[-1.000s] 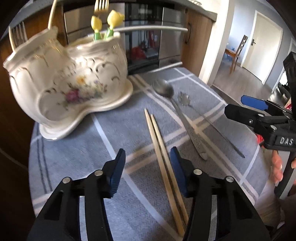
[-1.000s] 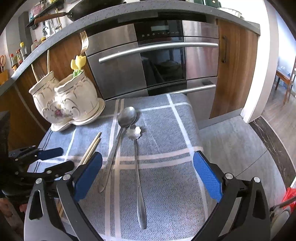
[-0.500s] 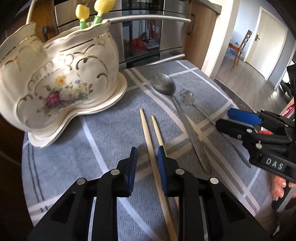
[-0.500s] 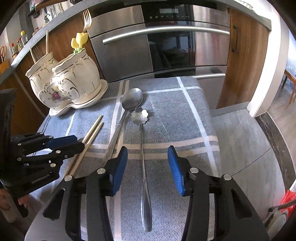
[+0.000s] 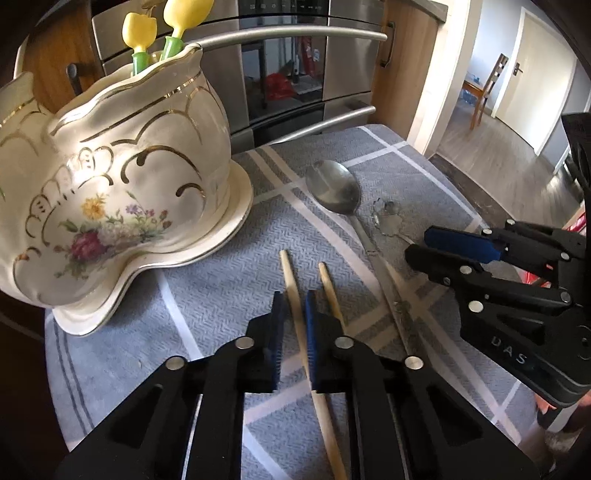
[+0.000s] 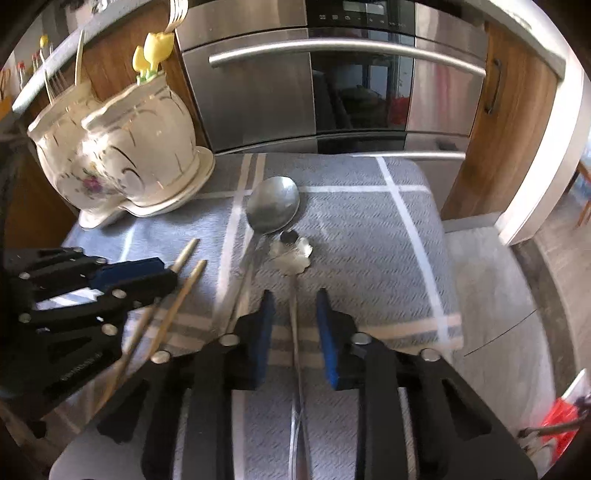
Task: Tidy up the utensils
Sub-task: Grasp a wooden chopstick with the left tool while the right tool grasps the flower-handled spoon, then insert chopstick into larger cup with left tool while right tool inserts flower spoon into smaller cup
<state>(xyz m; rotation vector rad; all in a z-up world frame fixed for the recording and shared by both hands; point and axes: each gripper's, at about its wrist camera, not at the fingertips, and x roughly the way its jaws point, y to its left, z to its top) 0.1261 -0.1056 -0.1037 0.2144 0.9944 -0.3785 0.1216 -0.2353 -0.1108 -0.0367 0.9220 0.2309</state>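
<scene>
Left claw: my left gripper [image 5: 293, 317] is pointing steeply down at the cloth, its jaws having just been closing; the blue pads are now squeezing one chopstick [image 5: 295, 295] between them.
Right claw: my right gripper [image 6: 293, 325] is also narrowing, jaws just closing, but gaps are still showing on both sides of the thin handle of the flower-headed spoon [image 6: 293, 254], so it is straddling, not gripping.
Chopsticks: two; the second chopstick [image 5: 330, 291] is lying just beside the clamped one, outside my right-hand pad.
Spoons: two on the cloth; the large spoon [image 5: 334, 192] is lying bowl-up, just beside the flower-headed one, their heads almost touching.
Cloth: one grey checked cloth [image 5: 207, 295] is carrying everything.
Holder: one cream floral ceramic holder [image 5: 110, 184] is standing at the cloth's far left corner, well apart from both claws.
In the holder: two yellow tulip-topped utensils [image 5: 162, 26] are sticking up; fork tines [image 6: 175, 11] are showing above, number unclear.
Behind: one steel oven [image 6: 332, 74] is facing me.
</scene>
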